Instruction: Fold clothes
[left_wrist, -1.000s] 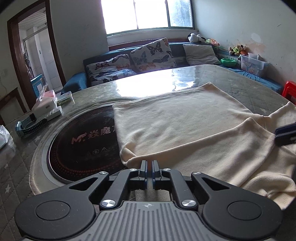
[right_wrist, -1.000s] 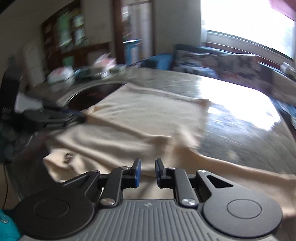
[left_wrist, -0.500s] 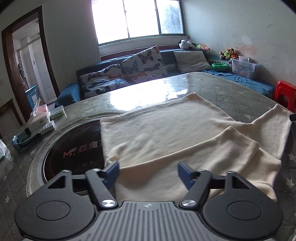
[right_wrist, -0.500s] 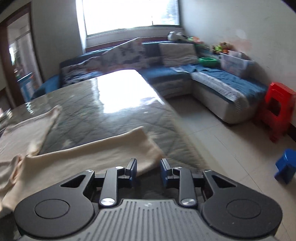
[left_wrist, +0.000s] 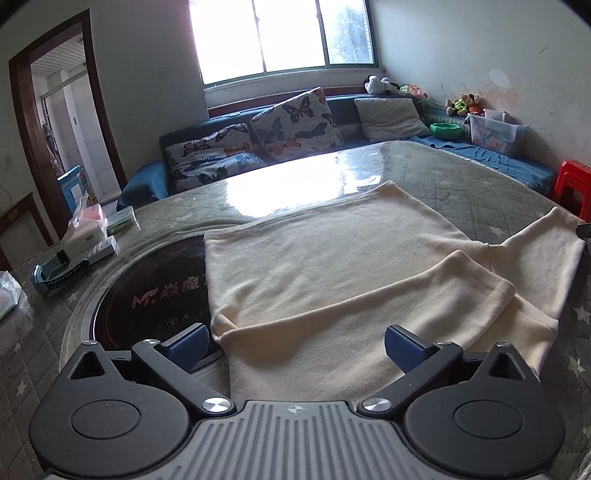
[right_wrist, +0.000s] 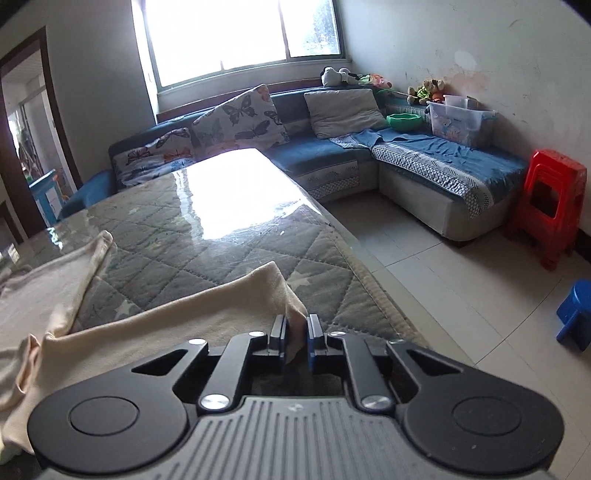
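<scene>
A cream long-sleeved garment (left_wrist: 332, 266) lies spread on the quilted table (left_wrist: 461, 184), one sleeve folded across its body. My left gripper (left_wrist: 295, 345) is open wide, just above the garment's near edge, holding nothing. In the right wrist view the other sleeve (right_wrist: 166, 325) stretches along the table's right side. My right gripper (right_wrist: 295, 332) is closed on that sleeve's cuff end (right_wrist: 291, 306), which sits pinched between the blue pads.
A round black induction cooktop (left_wrist: 147, 295) is set in the table, partly under the garment. Boxes and a blue strap (left_wrist: 62, 273) lie at the table's left. A blue sofa (right_wrist: 332, 155) stands behind; red stools (right_wrist: 550, 206) and a blue stool (right_wrist: 576, 314) stand on the floor right.
My left gripper let go of the garment, opened wide and drew back. My right gripper swung to the right sleeve and closed on its cuff.
</scene>
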